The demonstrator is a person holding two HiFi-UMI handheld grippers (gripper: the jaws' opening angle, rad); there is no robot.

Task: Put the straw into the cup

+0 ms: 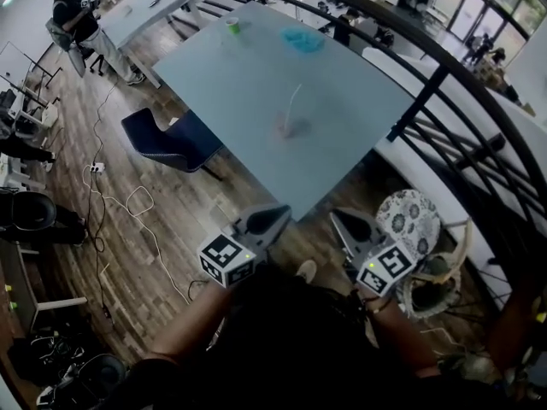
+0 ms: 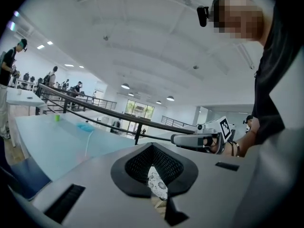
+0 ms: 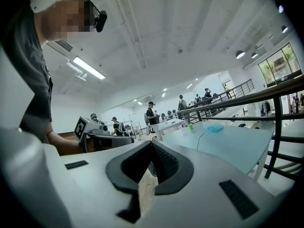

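A thin white straw [image 1: 295, 101] stands tilted on the pale blue table [image 1: 342, 84], its foot in a faint clear cup [image 1: 286, 128]. Both grippers hang over the floor short of the table's near corner. My left gripper [image 1: 278, 213] and my right gripper [image 1: 340, 219] point at the table side by side, both shut with nothing between the jaws. From the left gripper view the straw [image 2: 88, 144] shows far off, past the left gripper [image 2: 152, 146], with the right gripper [image 2: 190, 140] alongside. In the right gripper view the straw [image 3: 200, 139] is equally distant beyond the right gripper [image 3: 151, 144].
A green cup [image 1: 232, 26] and a blue object [image 1: 303, 38] sit at the table's far end. A dark blue chair [image 1: 167, 139] stands left of the table, a patterned chair [image 1: 410, 216] at the right. A black railing [image 1: 427, 92] runs along the right. Cables lie on the wood floor [image 1: 128, 203].
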